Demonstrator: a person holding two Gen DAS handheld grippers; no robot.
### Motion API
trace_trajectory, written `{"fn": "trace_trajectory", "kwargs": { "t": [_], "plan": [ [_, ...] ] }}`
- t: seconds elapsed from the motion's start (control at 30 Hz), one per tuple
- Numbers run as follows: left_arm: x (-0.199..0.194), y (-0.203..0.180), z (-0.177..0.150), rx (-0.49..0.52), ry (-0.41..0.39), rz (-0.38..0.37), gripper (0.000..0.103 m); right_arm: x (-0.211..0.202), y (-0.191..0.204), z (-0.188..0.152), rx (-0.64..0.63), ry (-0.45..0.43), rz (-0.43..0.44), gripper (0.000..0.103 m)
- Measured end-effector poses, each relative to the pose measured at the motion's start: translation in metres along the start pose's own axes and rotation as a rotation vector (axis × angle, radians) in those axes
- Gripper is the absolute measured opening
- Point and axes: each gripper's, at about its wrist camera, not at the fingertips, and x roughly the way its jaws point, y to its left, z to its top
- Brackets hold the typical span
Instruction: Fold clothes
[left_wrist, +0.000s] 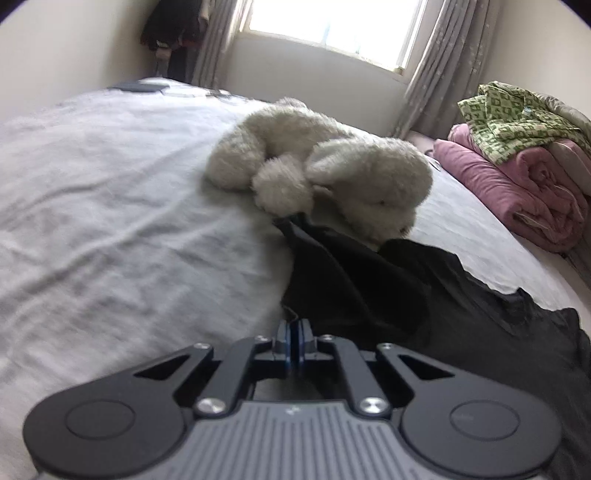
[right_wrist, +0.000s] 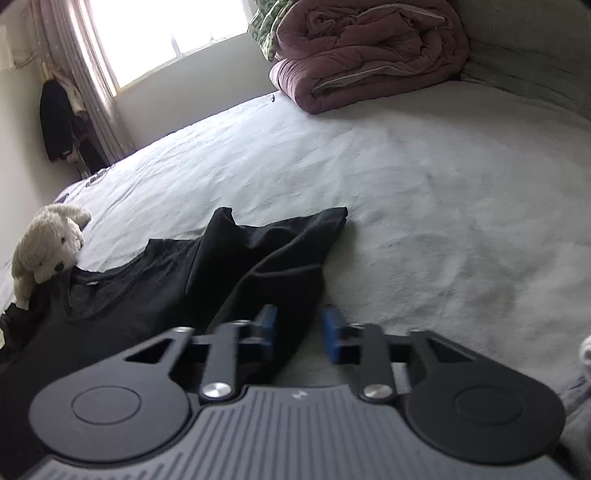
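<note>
A black T-shirt (left_wrist: 369, 288) lies crumpled on the white bed sheet (left_wrist: 110, 203), its far corner tucked under a white plush dog (left_wrist: 321, 166). My left gripper (left_wrist: 294, 328) is shut, with the shirt's near edge pinched at its tips. In the right wrist view the shirt (right_wrist: 229, 258) spreads to the left, one sleeve pointing away across the sheet (right_wrist: 424, 203). My right gripper (right_wrist: 299, 330) is open, its blue pads (right_wrist: 267, 328) on either side of the shirt's right edge, and cloth lies between them.
The plush dog (right_wrist: 44, 251) rests on the shirt's collar side. A folded pink quilt (left_wrist: 524, 192) with a green patterned garment (left_wrist: 513, 114) on top sits by the headboard, and the quilt (right_wrist: 369, 48) is far from the shirt. Beyond the bed are a window and curtains (left_wrist: 443, 66).
</note>
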Motion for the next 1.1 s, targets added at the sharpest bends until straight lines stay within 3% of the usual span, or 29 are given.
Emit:
{"fn": "trace_trajectory", "kwargs": {
  "t": [0.03, 0.1, 0.27, 0.47, 0.57, 0.63, 0.8, 0.93, 1.0, 1.1],
  "plan": [
    [-0.002, 0.000, 0.002, -0.004, -0.009, 0.000, 0.004, 0.000, 0.000, 0.000, 0.001, 0.000, 0.002, 0.007],
    [-0.002, -0.001, 0.005, -0.002, -0.018, 0.013, 0.004, -0.002, 0.003, 0.000, -0.005, -0.017, -0.009, 0.004],
    [0.006, -0.011, -0.001, 0.074, -0.001, 0.070, 0.004, -0.016, 0.021, 0.000, -0.084, -0.083, -0.101, 0.003],
    [0.010, -0.012, -0.004, 0.102, 0.014, 0.111, 0.008, 0.002, 0.021, -0.004, -0.131, -0.019, -0.161, 0.003],
    [0.007, -0.002, 0.000, 0.044, 0.028, 0.101, 0.013, 0.005, 0.019, -0.003, -0.129, 0.011, -0.181, 0.009],
    [0.002, 0.006, 0.002, -0.007, 0.028, 0.108, 0.016, 0.001, 0.015, 0.001, -0.105, 0.014, -0.178, 0.026],
    [-0.017, 0.012, 0.011, -0.025, -0.015, 0.133, 0.016, -0.015, 0.028, 0.014, -0.161, -0.080, -0.166, 0.026],
    [-0.029, -0.019, 0.016, 0.083, -0.051, 0.070, 0.016, -0.010, 0.046, 0.027, -0.206, -0.081, -0.075, 0.026],
    [-0.029, -0.038, 0.014, 0.125, -0.053, -0.005, 0.018, 0.001, 0.064, 0.025, -0.278, -0.039, 0.005, 0.026],
    [-0.015, -0.062, 0.001, 0.172, 0.007, -0.103, 0.022, 0.025, 0.084, 0.019, -0.374, 0.021, 0.060, 0.026]
  ]
}}
